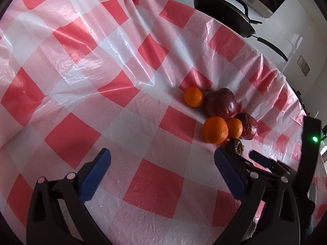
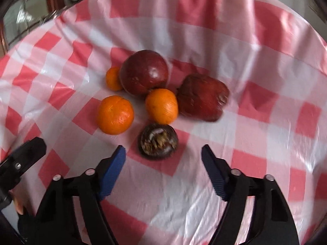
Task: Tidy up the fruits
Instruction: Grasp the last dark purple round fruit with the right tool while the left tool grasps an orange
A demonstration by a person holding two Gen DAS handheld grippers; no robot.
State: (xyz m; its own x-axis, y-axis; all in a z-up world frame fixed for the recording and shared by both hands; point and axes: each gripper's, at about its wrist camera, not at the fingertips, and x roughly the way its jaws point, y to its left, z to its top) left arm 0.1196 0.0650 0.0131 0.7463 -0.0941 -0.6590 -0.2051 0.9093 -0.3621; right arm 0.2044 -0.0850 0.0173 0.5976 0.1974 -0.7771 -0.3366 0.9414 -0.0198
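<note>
A cluster of fruit lies on the red-and-white checked tablecloth [image 2: 255,143]. In the right wrist view there are three oranges: a small one [image 2: 112,79], a large one [image 2: 115,114] and a middle one [image 2: 161,105]. Two dark red fruits [image 2: 144,72] [image 2: 202,98] sit behind them. A dark mangosteen [image 2: 158,141] lies nearest, just ahead of my open, empty right gripper [image 2: 163,155]. My left gripper [image 1: 162,160] is open and empty, left of the cluster; the large orange [image 1: 215,130] is ahead of its right finger. The right gripper [image 1: 265,161] shows at the right edge.
A black pan [image 1: 224,10] with a long handle sits on the white counter beyond the table's far edge. The cloth [image 1: 81,61] is wrinkled and spreads wide to the left of the fruit. A metal rack [image 2: 40,10] shows at the far left of the right wrist view.
</note>
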